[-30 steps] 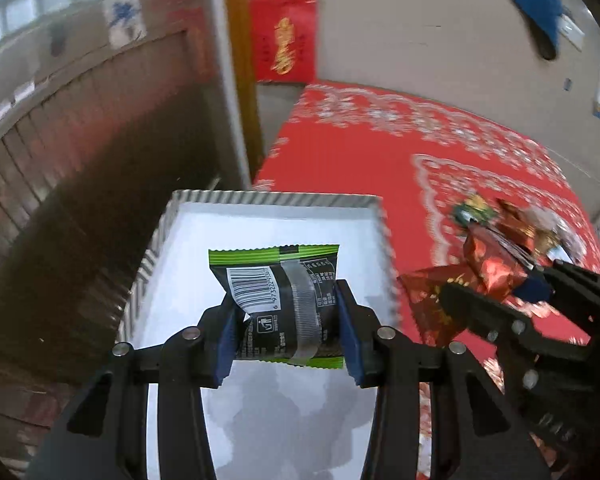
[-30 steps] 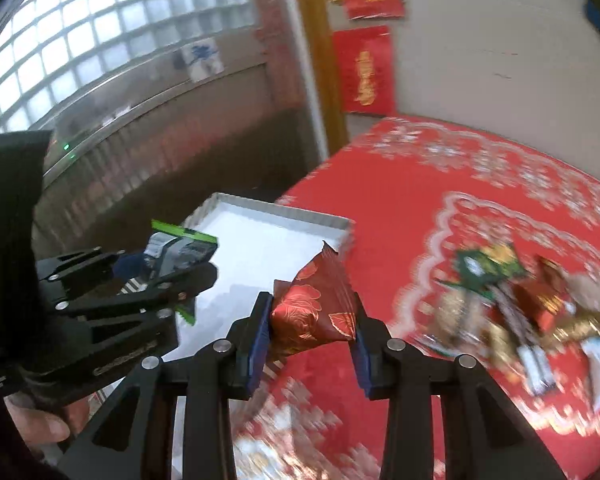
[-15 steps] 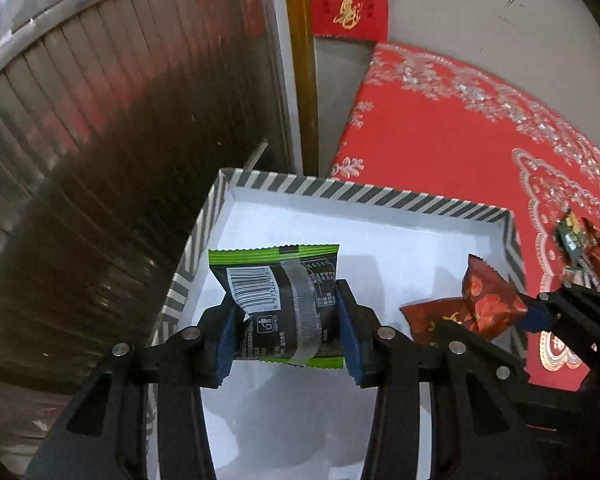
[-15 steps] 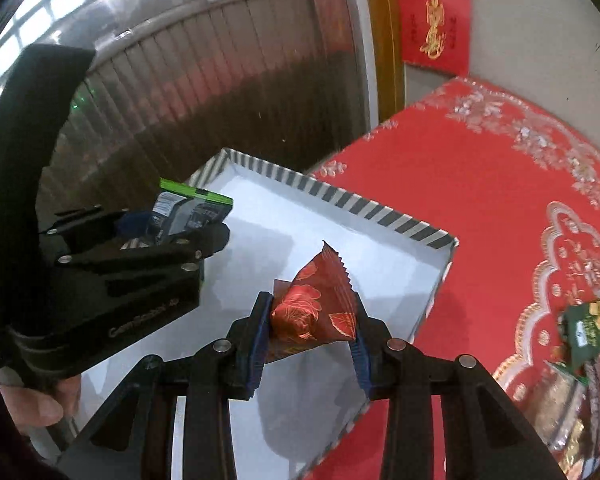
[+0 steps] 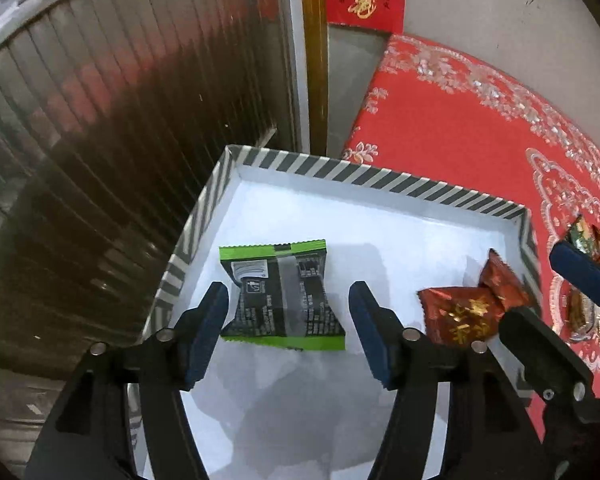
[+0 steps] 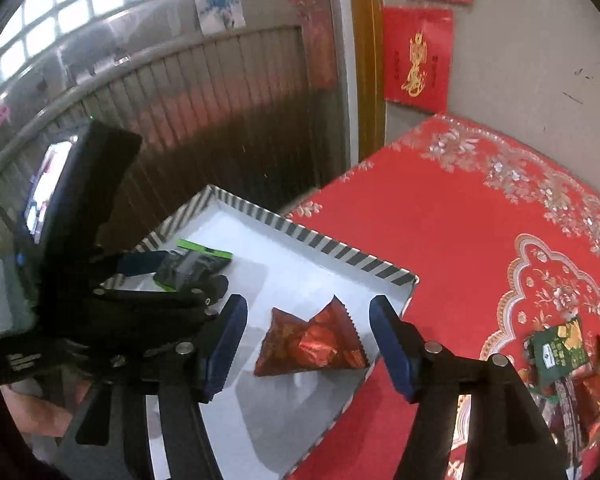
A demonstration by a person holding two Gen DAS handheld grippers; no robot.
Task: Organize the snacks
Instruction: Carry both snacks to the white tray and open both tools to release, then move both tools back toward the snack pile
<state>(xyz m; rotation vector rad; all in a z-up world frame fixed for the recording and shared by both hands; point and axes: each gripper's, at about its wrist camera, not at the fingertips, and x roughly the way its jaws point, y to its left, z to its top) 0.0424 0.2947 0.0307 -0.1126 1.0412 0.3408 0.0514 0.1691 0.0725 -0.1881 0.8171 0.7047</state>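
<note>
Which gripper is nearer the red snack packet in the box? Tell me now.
Right. The right gripper straddles the red snack packet, jaws opening, pads clear of it. The left gripper is beside it, over the green packet.

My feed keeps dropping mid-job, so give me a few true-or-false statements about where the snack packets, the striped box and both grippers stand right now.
1. The green and black foil snack packet lies inside the white box with the striped rim. True.
2. The left gripper is clamped on that packet. False: its jaws are opening, and the packet lies between them with a gap on each side.
3. The red foil snack packet lies on the red patterned tablecloth. False: it lies inside the box, near its right wall.
4. The right gripper has let go of the red packet. True: its jaws are opening, clear of the packet.
5. More snacks lie piled on the tablecloth outside the box. True.
</note>
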